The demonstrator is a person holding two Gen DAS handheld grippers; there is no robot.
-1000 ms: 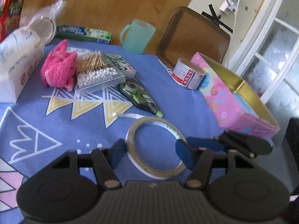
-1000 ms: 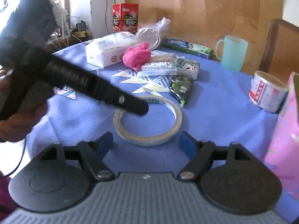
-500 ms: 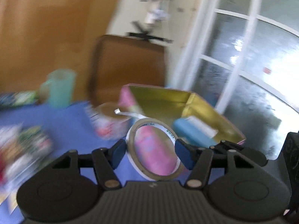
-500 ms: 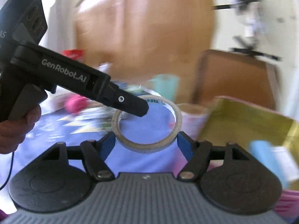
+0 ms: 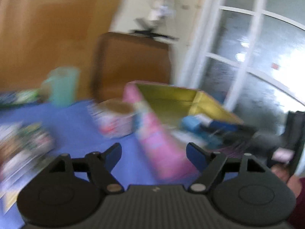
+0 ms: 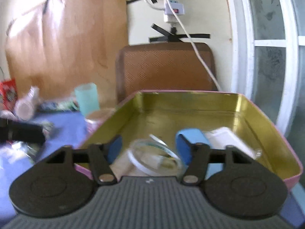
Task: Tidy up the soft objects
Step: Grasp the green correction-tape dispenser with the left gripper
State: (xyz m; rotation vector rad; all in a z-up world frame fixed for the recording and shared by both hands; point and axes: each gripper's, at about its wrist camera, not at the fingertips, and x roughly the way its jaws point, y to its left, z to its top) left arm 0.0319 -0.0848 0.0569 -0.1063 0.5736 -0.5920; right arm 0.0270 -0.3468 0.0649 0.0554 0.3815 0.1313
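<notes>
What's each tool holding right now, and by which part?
Left tool: nothing, jaws open and empty. Right tool: jaws spread; the tape roll shows between them over the tin, but blur hides any contact, so a hold cannot be told.

- Daylight comes through the frosted glass door [image 5: 253,61], its panes glaring white at the right of the left wrist view.
- Left wrist view: heavy motion blur smears the pink tin [image 5: 158,139], the green cup [image 5: 63,85] and the items on the blue worktop [image 5: 72,122]; only the left claw [image 5: 154,152] stays sharp.
- Right wrist view is clearer; the tin's gold interior [image 6: 186,110] reflects light, while the tape roll [image 6: 152,158] and the left edge are blurred.
- Fisheye bending curves the door frame [image 6: 242,57], with dark corners.
</notes>
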